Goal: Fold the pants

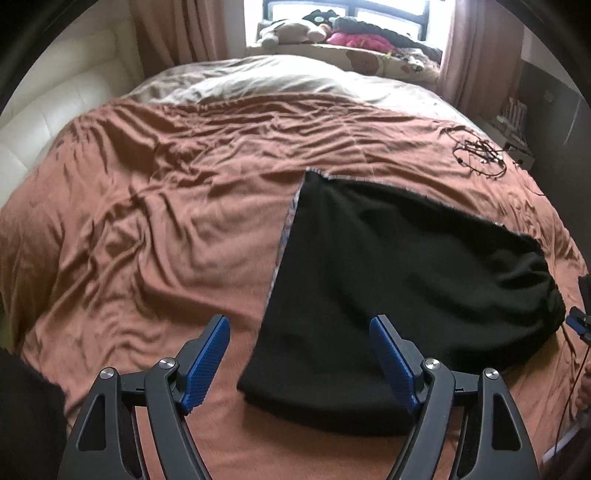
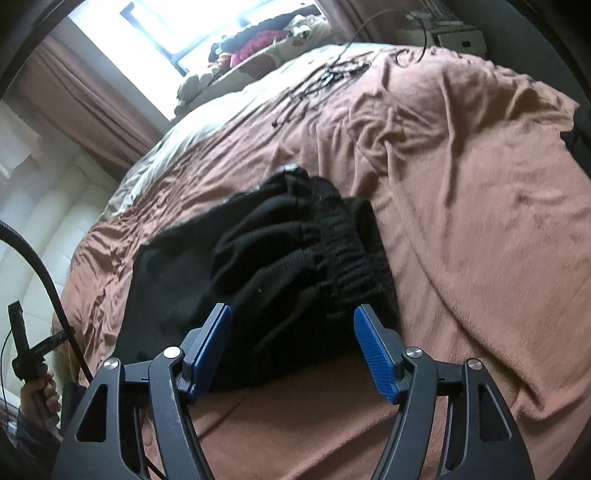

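bed [image 1: 147,221] with rumpled brown blanket [image 1: 177,177], the landmark for all that follows; a pale sheet [image 1: 229,83] shows beyond the blanket's far edge, toward the window [image 1: 343,14]. black pants [image 1: 388,280], folded into a broad flat panel, lie on the blanket near the bed's near edge. left wrist view: the whole panel, with a straight folded edge on its left and the gathered waist at its right end; a thin patterned strip shows along its far and left edges. right wrist view: the same pants [image 2: 266,266] seen from the waist end, where the ribbed elastic waistband [image 2: 351,254] is bunched in ridges, a detail the left view does not resolve. padded cream headboard [image 1: 48,122] at the bed's left side. soft toys and clothes [image 1: 332,33] heaped on the sill beyond the bed. tangle of black cord [image 1: 480,155] on the blanket, past the pants on the right. left gripper [image 1: 300,332]: jaws spread wide, nothing between the blue pads, poised over the pants' near left corner, contact not discernible. right gripper [image 2: 292,321]: jaws likewise apart and empty, waistband just ahead of them. only the right view shows a hand [image 2: 37,398] on a black handle beside the bed.
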`<state>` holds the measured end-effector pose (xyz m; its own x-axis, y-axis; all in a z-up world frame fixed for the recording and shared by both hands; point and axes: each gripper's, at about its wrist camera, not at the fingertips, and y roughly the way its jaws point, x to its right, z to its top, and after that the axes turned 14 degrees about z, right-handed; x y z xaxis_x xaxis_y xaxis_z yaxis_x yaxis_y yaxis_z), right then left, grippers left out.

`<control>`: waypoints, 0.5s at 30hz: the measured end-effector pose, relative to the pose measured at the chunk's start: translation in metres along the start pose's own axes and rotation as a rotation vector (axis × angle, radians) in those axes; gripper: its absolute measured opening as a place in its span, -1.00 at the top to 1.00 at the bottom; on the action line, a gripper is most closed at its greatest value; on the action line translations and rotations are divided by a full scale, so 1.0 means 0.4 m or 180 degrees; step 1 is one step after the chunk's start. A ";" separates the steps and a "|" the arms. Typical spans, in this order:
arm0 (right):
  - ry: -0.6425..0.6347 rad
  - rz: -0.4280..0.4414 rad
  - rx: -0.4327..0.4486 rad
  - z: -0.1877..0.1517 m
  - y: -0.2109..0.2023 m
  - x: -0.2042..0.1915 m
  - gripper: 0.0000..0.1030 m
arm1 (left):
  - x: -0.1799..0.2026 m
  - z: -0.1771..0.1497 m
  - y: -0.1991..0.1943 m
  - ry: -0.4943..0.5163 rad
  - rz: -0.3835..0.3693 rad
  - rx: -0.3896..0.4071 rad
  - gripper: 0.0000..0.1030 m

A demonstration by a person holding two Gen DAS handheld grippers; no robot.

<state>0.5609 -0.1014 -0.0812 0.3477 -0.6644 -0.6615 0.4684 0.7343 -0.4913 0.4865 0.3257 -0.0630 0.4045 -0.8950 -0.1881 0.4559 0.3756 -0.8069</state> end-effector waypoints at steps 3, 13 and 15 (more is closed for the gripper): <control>0.0065 0.0032 -0.0035 -0.005 0.000 0.005 -0.31 | -0.012 -0.037 0.013 -0.0155 0.0022 -0.0075 -0.55; 0.0277 0.0142 -0.0213 -0.042 0.027 0.047 -0.31 | -0.058 -0.121 0.093 -0.0703 -0.0141 -0.0394 -0.55; 0.0316 0.0203 -0.0228 -0.041 0.037 0.053 -0.31 | -0.064 -0.135 0.107 -0.0788 -0.0142 -0.0446 -0.55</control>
<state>0.5619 -0.1024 -0.1119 0.2912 -0.6016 -0.7438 0.3874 0.7851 -0.4833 0.4529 0.3516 -0.1227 0.5755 -0.8175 -0.0220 0.3708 0.2848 -0.8840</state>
